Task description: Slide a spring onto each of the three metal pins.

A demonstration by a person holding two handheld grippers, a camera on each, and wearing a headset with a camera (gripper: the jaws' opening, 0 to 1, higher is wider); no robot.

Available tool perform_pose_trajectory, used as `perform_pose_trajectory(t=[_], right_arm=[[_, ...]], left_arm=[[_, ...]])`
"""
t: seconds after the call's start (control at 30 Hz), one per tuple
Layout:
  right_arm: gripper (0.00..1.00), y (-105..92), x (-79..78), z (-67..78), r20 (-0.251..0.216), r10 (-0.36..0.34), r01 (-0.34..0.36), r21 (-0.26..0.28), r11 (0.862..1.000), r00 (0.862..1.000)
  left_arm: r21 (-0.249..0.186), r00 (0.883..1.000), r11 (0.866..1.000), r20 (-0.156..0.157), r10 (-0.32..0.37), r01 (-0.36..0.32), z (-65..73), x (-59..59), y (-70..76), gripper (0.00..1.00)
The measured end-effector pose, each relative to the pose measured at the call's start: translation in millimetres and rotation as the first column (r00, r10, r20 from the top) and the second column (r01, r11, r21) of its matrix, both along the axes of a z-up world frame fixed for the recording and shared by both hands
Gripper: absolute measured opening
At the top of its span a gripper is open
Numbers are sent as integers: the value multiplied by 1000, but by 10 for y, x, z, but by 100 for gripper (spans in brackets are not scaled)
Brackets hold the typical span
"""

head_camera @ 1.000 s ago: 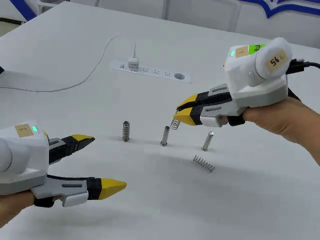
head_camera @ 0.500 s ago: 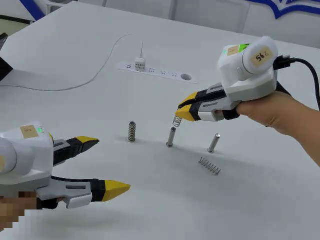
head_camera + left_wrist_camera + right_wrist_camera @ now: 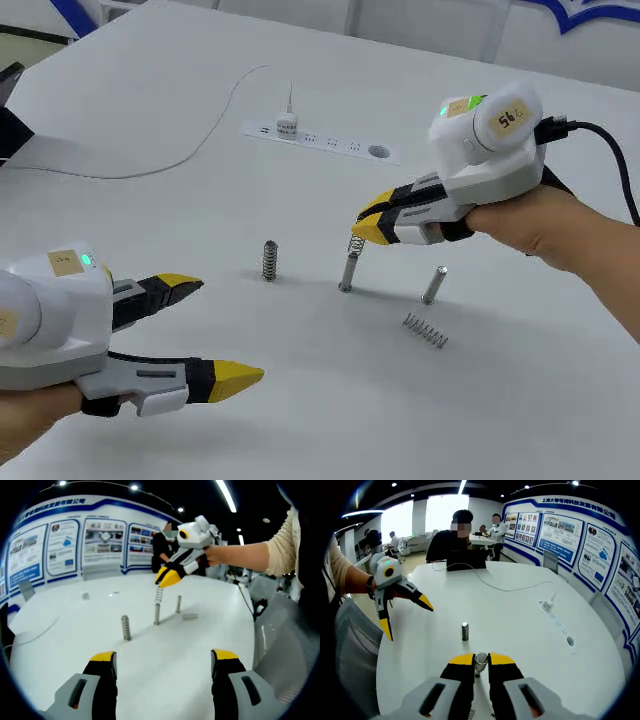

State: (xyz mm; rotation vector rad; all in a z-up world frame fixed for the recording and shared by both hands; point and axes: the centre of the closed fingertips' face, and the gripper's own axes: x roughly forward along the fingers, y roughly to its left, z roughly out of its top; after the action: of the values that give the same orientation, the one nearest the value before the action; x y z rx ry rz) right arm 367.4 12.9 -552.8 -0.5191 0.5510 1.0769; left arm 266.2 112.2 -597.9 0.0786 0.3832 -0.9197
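Right gripper (image 3: 362, 225), jaws clamped on a spring (image 3: 356, 244) at the top of the middle pin (image 3: 347, 272); left gripper (image 3: 231, 329), jaws apart, at 8 o'clock; loose spring (image 3: 425, 331) lying at 4 o'clock of that pin.

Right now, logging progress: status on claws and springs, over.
Right claw shut on small coiled steel spring, over middle metal pin. Left claw open, idle. Left pin sprung; right pin bare, loose spring beside it. Nothing in the way.
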Motion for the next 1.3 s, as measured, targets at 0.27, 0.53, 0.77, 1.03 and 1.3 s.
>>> perform_pose_trajectory(t=[0.27, 0.53, 0.77, 1.03, 1.3], right_arm=[[11, 8, 4, -37, -9, -1, 1, -4, 1000, 1000], [11, 3, 6, -108, -21, -6, 6, -11, 1000, 1000], [11, 12, 4, -209, -31, -12, 11, -19, 1000, 999], [11, 14, 21, -316, -48, -33, 32, -15, 999, 998], [11, 21, 27, -432, -59, -45, 44, -23, 999, 997]], left_arm=[[-2, 1000, 1000, -3, 3, -3, -3, 2, 9, 78], [-2, 1000, 1000, -8, 3, -3, -16, -13, 13, 77], [-3, 1000, 1000, -9, 0, -1, -9, -14, -2, 77], [-2, 1000, 1000, -9, 0, 0, 1, -7, -1, 77], [2, 1000, 1000, -16, -1, 1, -20, -10, -6, 77]])
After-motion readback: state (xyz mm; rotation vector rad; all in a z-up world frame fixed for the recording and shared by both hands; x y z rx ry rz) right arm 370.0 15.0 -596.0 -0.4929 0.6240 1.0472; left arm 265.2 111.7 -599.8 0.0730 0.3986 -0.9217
